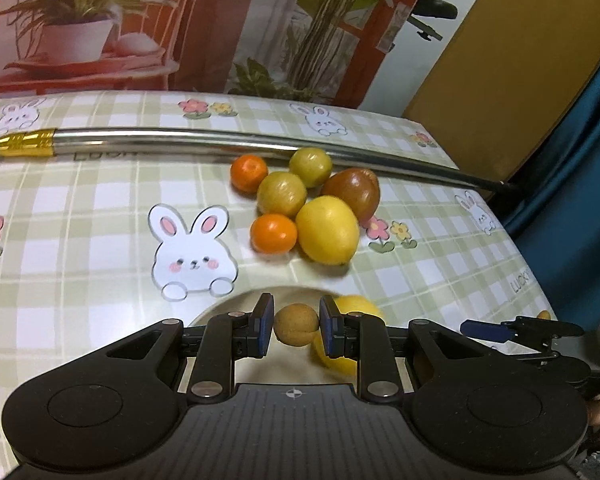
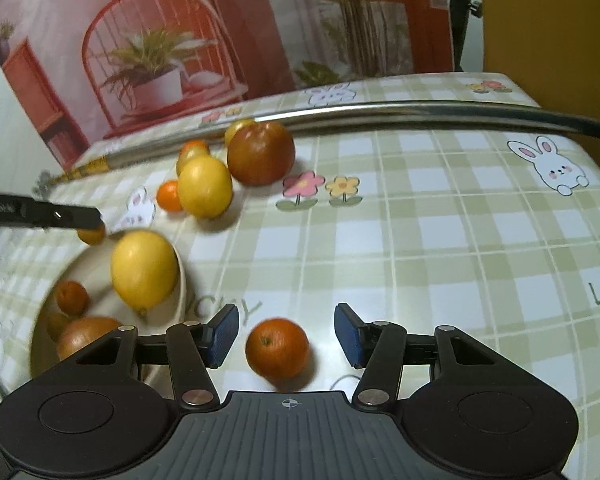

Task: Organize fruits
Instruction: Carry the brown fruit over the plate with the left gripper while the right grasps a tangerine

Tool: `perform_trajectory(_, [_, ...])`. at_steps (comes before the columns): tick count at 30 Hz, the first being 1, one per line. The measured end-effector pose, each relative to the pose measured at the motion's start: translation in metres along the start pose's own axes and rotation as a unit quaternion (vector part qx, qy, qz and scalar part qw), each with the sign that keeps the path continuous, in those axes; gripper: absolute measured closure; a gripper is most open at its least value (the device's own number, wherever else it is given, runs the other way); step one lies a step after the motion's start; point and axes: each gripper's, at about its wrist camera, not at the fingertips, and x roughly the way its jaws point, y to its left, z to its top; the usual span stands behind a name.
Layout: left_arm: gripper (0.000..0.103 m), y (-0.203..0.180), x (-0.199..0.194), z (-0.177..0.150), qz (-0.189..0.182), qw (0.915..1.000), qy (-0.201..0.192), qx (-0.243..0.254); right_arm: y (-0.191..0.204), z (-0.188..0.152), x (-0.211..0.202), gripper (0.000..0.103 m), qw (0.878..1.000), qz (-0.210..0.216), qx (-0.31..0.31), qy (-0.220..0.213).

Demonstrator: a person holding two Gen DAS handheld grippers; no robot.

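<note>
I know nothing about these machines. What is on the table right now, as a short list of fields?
left gripper: shut on a small tan fruit, above the bowl
right gripper: open, an orange between its pads, untouched
bowl: holds a lemon and a few smaller fruits
pile: six fruits beside a metal rod

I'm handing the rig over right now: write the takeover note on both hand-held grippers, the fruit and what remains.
Left hand-held gripper: shut on a small tan round fruit, over the cream bowl.
Right hand-held gripper: open, pads either side of a small orange mandarin on the checked tablecloth, not pressing it.
Done: a big yellow lemon and several smaller fruits are in the bowl.
Left: the mandarin, plus the pile of six fruits by the steel rod.
</note>
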Motion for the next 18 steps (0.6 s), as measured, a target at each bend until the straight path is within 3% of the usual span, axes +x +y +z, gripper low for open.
perform_trajectory(7, [0.077,0.014,-0.002,-0.010,0.004,0.9998,0.002,-0.020,0.013,-0.008,0.009,0.068,0.999,-0.010,-0.033,0.016])
perform_trajectory(18, [0.077,0.020,-0.003,-0.015,0.007,0.9996,0.002,-0.028,0.012,-0.003,0.004,0.070,0.999,-0.004,-0.031,0.008])
